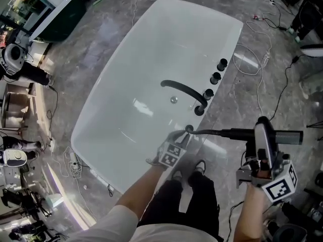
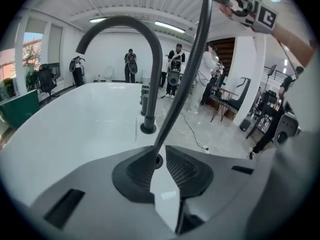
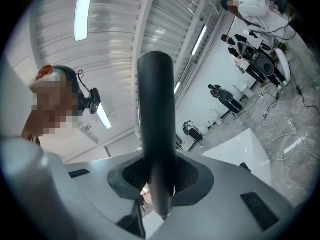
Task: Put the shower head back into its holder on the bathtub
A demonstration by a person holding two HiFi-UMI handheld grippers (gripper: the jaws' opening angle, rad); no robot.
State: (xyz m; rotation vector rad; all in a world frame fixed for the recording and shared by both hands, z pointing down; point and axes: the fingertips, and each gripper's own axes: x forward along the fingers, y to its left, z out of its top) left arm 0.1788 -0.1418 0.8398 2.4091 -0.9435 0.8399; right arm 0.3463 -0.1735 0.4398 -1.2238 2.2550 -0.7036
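The shower head (image 1: 290,136) is being gripped by the right gripper (image 1: 263,130), whose jaws are being pressed against its dark cylindrical body from both sides. It is being held roughly level, out over the floor and well apart from the bathtub (image 1: 151,49) rim. The holder (image 1: 189,128), a small round socket on the tub deck near the base of the faucet (image 1: 181,88), is being left unoccupied, with only the hose (image 1: 207,132) being run out of it toward the head. The left gripper (image 1: 181,140) is being held low at that socket with its jaws parted. The hose is being passed along the left pad with a gap showing at the right pad, so nothing is judged to be clamped there.

Several things are being risked from here. The slack hose is likely to be buckled or looped at the socket if the head is being brought in faster than the hose is being fed down (the left gripper seems placed for exactly that guiding). The seat is being crowded by the left jaws, so a collision is being invited unless they are being drawn aside. The smooth round body could be twisted within the right pads while being tipped end-down, and the white deck could be struck by a misaligned end.
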